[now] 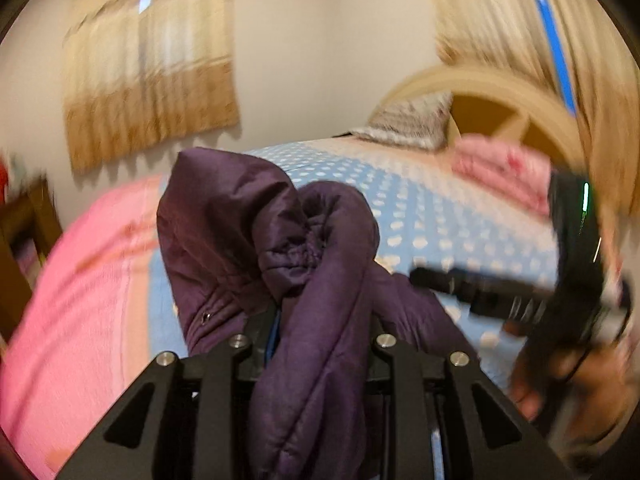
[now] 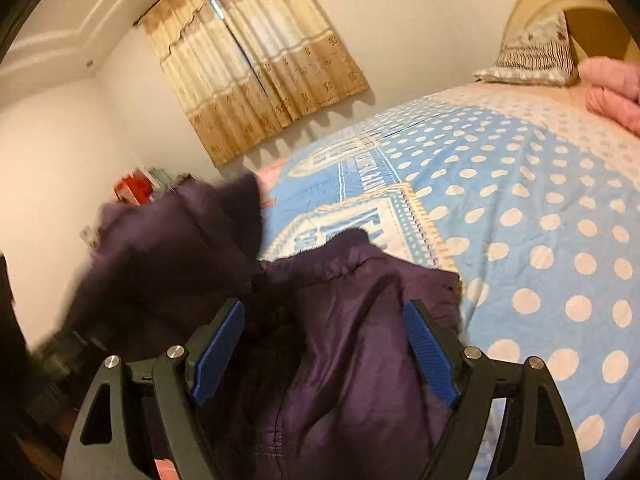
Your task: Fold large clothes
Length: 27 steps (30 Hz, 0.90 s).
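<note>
Pinching a bunched fold of the purple jacket [image 1: 312,280] at frame centre, the left gripper [image 1: 316,344] lifts it off the dotted bedspread [image 2: 520,200] for folding, while the right gripper [image 2: 324,344], jaws spread, straddles loose fabric.

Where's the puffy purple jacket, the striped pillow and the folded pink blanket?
Puffy purple jacket [image 1: 316,248]: left wrist view, gathered cuff.
Striped pillow [image 2: 532,54]: right wrist view, its front.
Folded pink blanket [image 1: 504,172]: left wrist view, top fold.

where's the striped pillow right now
The striped pillow leans against the headboard at the far end of the bed, upper right in both views, just left of the folded pink blanket.
</note>
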Motion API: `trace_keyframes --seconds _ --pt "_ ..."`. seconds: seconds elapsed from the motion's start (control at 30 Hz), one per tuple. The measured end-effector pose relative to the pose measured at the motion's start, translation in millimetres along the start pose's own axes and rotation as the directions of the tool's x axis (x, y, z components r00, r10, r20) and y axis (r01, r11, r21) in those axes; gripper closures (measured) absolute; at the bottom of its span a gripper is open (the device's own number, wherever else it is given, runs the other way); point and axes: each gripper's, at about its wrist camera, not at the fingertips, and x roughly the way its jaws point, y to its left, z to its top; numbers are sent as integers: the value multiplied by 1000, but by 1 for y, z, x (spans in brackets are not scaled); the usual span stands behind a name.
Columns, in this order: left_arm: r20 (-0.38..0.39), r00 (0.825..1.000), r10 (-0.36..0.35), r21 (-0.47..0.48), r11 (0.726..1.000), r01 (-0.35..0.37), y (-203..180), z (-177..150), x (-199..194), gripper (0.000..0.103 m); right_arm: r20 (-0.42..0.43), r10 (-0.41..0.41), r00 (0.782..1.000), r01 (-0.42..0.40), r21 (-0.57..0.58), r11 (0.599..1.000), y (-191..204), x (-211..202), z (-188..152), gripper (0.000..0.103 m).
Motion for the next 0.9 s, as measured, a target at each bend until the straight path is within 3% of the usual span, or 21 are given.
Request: trace_keyframes --seconds 0.07,0.17,0.3,0.47,0.6,0.7,0.8,0.83,0.9 --pt "18 999 51 148 988 -54 -35 -7 17 76 10 26 1000 -26 4 1000 -6 -11 7 21" --pt "47 996 80 271 958 -89 -66 -17 34 76 19 65 998 -65 9 998 -14 -26 20 21" --pt "65 995 75 320 943 -92 -79 -20 46 76 -21 118 993 -118 -26 993 -29 -44 40 21" --pt "104 990 100 428 894 -135 -94 -33 51 76 -143 164 976 -181 -112 977 -15 -22 59 21" --pt "129 987 100 448 882 -148 -96 -36 45 74 -226 161 961 -191 -119 974 -11 3 70 21" --pt "133 987 92 440 887 -142 -96 -34 42 74 -324 146 935 -185 -95 978 -12 33 70 32" --pt "132 987 89 436 889 -138 -99 -33 42 72 -399 113 910 -180 -136 974 -4 53 62 52" --pt "135 987 90 436 889 -141 -99 -32 40 72 -416 97 904 -173 -149 974 -3 57 59 69" --pt "135 987 89 426 894 -139 -98 -32 36 62 -432 85 898 -160 -141 977 -6 63 56 75"
